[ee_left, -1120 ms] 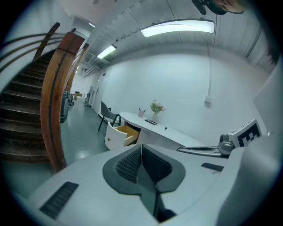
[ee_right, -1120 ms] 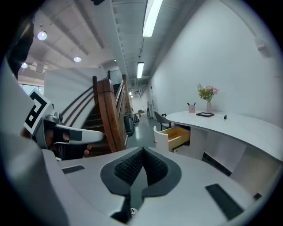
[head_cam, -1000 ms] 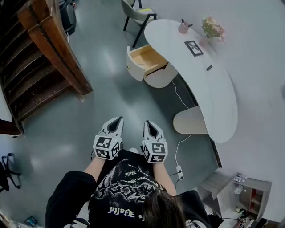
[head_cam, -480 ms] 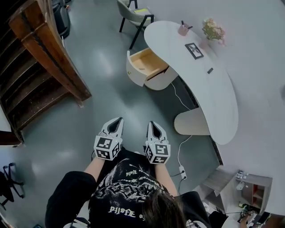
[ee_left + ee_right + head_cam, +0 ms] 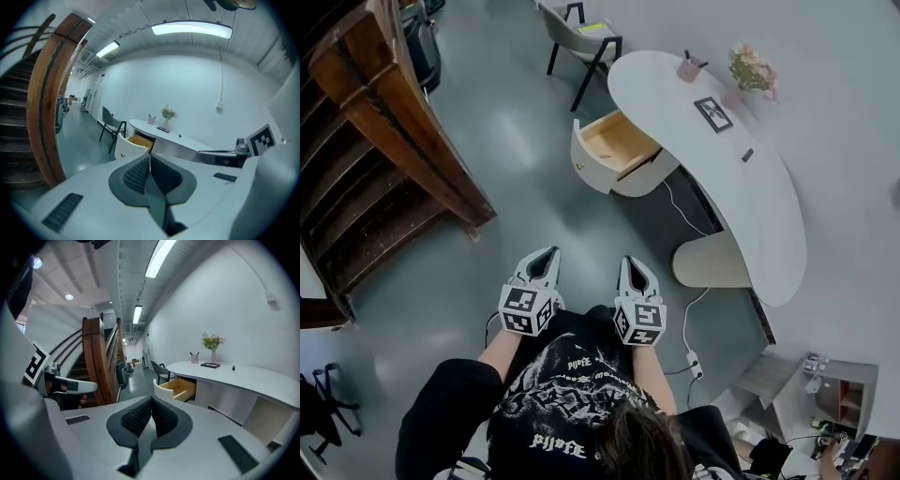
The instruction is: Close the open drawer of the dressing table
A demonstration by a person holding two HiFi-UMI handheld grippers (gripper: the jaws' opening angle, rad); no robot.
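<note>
The white curved dressing table (image 5: 741, 178) stands ahead at the right, against the wall. Its drawer (image 5: 605, 150) is pulled out, showing a pale wooden inside and a white rounded front with a small knob. The drawer also shows in the left gripper view (image 5: 132, 143) and in the right gripper view (image 5: 177, 389). My left gripper (image 5: 546, 255) and right gripper (image 5: 633, 265) are held side by side in front of my body, well short of the drawer. Both are shut, with nothing between the pads.
A chair (image 5: 581, 33) stands beyond the drawer. A wooden staircase (image 5: 389, 141) runs along the left. On the tabletop are a flower vase (image 5: 750, 70), a pen cup (image 5: 689, 66) and a picture frame (image 5: 714, 113). A cable and power strip (image 5: 694, 361) lie on the floor.
Both grippers and I have moved forward over the floor toward the dressing table. The drawer stays open. The grippers stay shut.
</note>
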